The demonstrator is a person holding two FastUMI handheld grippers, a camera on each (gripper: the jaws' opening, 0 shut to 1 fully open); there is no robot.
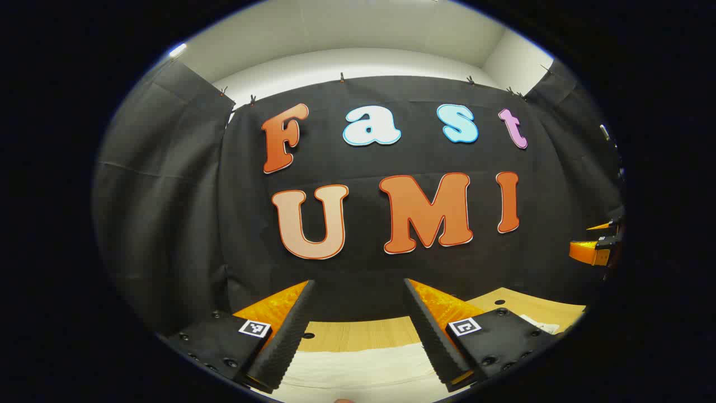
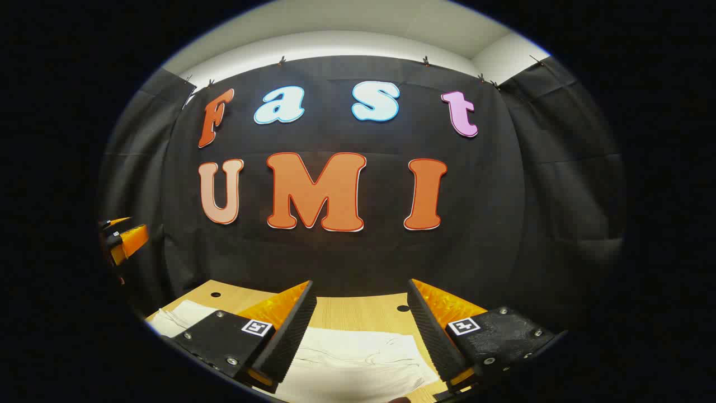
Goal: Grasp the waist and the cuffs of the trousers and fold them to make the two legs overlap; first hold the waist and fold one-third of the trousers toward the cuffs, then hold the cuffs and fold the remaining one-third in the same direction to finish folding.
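Both tools stand wide apart in the jaws and hold nothing: the left tool [image 1: 358,313] and the right tool [image 2: 361,313] are raised, level and pointed at the booth wall, with the pale trousers [image 2: 358,358] spread flat on the wooden worktop [image 2: 358,313] below and just ahead of their fingers. In the left gripper view the cloth [image 1: 358,369] runs across under the tool as a broad band, so its long axis seems to lie side to side between the two tools. Neither looks clearly nearer, so I judge each must tip down to reach its own end, though I cannot tell which end is waist and which cuffs.
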